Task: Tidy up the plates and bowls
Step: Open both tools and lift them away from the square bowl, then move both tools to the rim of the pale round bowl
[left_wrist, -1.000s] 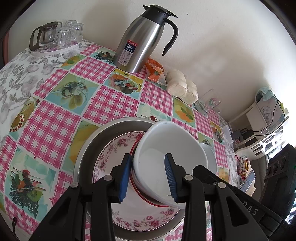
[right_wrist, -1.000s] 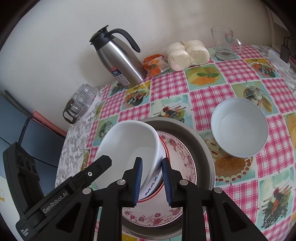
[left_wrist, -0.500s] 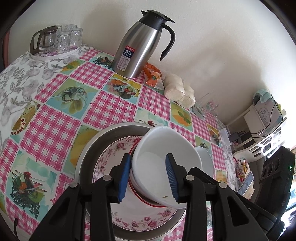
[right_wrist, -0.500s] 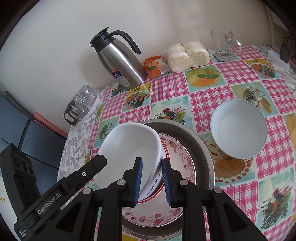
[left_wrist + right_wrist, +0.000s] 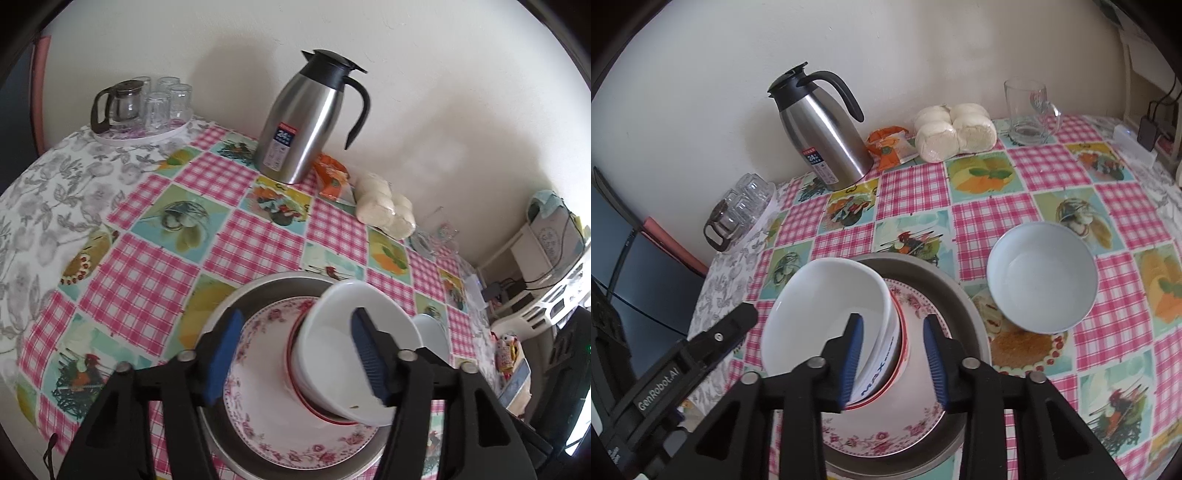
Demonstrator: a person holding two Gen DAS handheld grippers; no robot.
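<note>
A white bowl (image 5: 343, 354) leans tilted inside a red-rimmed bowl (image 5: 291, 369) on a floral plate (image 5: 266, 398), all in a metal pan (image 5: 236, 299). My left gripper (image 5: 295, 362) is open, its jaws wide on either side of the bowl's near rim. My right gripper (image 5: 894, 354) is open too, straddling the white bowl's (image 5: 827, 317) wall without gripping. The floral plate (image 5: 886, 432) and pan (image 5: 964, 306) show below it. A second white bowl (image 5: 1039, 277) stands alone on the tablecloth to the right.
A steel thermos jug (image 5: 822, 136) stands by the wall, with an orange packet (image 5: 888, 144) and wrapped buns (image 5: 955, 131). A glass mug (image 5: 1028, 110) is at back right. A tray of glasses with a small pot (image 5: 144, 107) is at back left.
Both grippers have opened: the left jaws spread wide and the right jaws let go of the white bowl's wall. Both have drawn back a little. The bowl stays leaning in the stack.
</note>
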